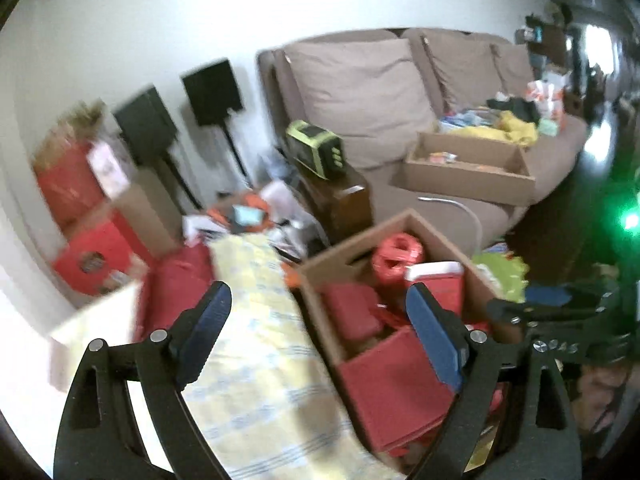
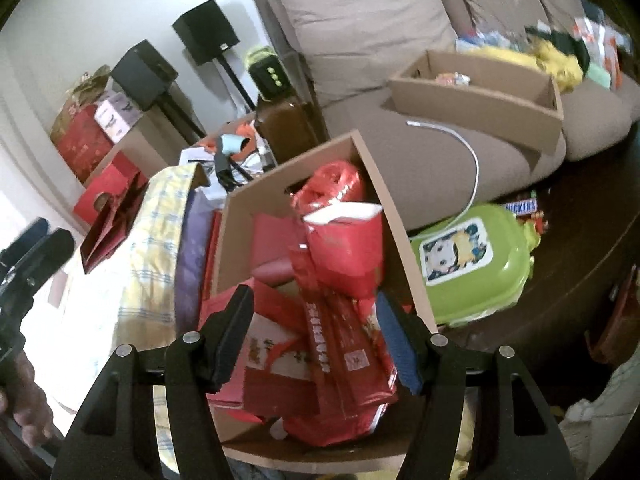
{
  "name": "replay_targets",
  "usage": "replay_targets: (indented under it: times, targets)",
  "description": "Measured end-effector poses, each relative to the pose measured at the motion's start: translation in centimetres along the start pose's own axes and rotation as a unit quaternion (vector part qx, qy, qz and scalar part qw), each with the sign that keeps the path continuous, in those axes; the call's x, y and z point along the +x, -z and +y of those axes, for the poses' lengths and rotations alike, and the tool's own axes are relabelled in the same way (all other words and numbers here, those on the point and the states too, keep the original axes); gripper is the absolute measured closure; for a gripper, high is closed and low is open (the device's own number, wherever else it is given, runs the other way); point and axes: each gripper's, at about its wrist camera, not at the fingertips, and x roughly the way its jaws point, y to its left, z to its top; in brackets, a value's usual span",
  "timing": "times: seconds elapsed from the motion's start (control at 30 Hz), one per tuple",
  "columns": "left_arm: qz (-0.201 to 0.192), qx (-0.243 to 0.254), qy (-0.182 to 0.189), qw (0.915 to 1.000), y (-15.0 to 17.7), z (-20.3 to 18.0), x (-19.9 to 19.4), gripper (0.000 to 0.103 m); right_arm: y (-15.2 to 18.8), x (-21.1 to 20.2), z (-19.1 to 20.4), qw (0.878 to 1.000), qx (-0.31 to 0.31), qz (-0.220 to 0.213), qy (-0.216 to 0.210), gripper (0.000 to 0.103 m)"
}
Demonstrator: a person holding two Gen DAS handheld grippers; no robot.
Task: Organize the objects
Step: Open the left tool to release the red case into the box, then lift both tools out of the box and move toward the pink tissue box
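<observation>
An open cardboard box (image 1: pixel 404 222) (image 2: pixel 256 236) holds red packets, a red bag with a white top (image 2: pixel 344 236) and a coil of red ribbon (image 1: pixel 396 256) (image 2: pixel 332 188). My left gripper (image 1: pixel 320 332) hovers open and empty over the box's left wall and a yellow checked cloth (image 1: pixel 256 340) (image 2: pixel 160 240). My right gripper (image 2: pixel 316 336) hangs over the box with its jaws partly apart. A bundle of red packets (image 2: pixel 344 360) fills the gap between them; whether the pads press on it is unclear. In the left wrist view the right gripper (image 1: pixel 520 312) shows side-on by the box's right wall.
A brown sofa (image 1: pixel 360 92) carries a second cardboard box (image 1: pixel 468 172) (image 2: pixel 480 96) and loose clothes. A green case (image 2: pixel 472 264) and a white cable (image 2: pixel 474 160) lie right of the box. Two black speakers (image 1: pixel 212 92), red gift boxes (image 1: pixel 92 256) and a red paper bag (image 2: pixel 108 228) stand left.
</observation>
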Motion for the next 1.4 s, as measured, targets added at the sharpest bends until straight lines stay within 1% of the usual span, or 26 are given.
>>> replay_targets:
  times: [0.07, 0.17, 0.37, 0.5, 0.63, 0.77, 0.87, 1.0, 1.07, 1.17, 1.27, 1.4]
  targets:
    - [-0.013, -0.003, -0.008, 0.9999, 0.0, 0.4, -1.3, 0.014, -0.3, -0.9, 0.9, 1.0, -0.014, -0.005, 0.006, 0.037]
    - [-0.027, -0.025, 0.006, 0.9993, 0.4, 1.4, -2.8, 0.01, -0.7, -2.3, 2.1, 0.999, -0.03, -0.017, 0.009, 0.035]
    - [-0.025, -0.059, 0.017, 0.9978, 0.4, 3.7, -4.8, 0.01, -1.3, -4.9, 4.3, 0.998, -0.056, -0.032, 0.018, 0.035]
    - [-0.035, -0.083, 0.018, 0.9958, 0.2, 5.2, -6.1, 0.01, -1.6, -6.6, 5.3, 0.997, -0.062, -0.04, 0.025, 0.033]
    - [-0.041, -0.098, 0.027, 0.994, 0.2, 6.5, -7.2, 0.01, -1.7, -8.2, 6.2, 0.996, -0.069, -0.051, 0.032, 0.03]
    - [-0.046, -0.102, 0.017, 0.9935, 0.1, 7.6, -8.0, 0.01, -1.8, -9.4, 7.1, 0.994, -0.08, -0.06, 0.037, 0.03]
    - [-0.044, -0.113, 0.013, 0.9926, 0.3, 8.5, -8.1, 0.009, -1.7, -9.8, 7.9, 0.993, -0.09, -0.065, 0.037, 0.028]
    - [-0.028, -0.132, 0.014, 0.9908, 0.8, 10.0, -7.6, 0.01, -1.1, -9.0, 9.0, 0.993, -0.099, -0.05, 0.036, 0.028]
    - [-0.023, -0.135, 0.007, 0.9905, 1.3, 11.0, -7.4, 0.01, -0.7, -8.9, 10.0, 0.992, -0.111, -0.046, 0.035, 0.028]
    - [-0.023, -0.141, -0.007, 0.9897, 1.9, 12.6, -7.3, 0.01, -0.4, -9.0, 11.4, 0.991, -0.127, -0.045, 0.025, 0.027]
    - [-0.024, -0.143, -0.01, 0.9893, 2.8, 14.8, -7.2, 0.01, 0.0, -8.9, 12.6, 0.99, -0.134, -0.042, 0.017, 0.024]
    - [-0.014, -0.145, -0.042, 0.9885, 4.4, 18.4, -6.9, 0.009, 0.8, -8.2, 14.2, 0.989, -0.144, -0.029, 0.006, 0.023]
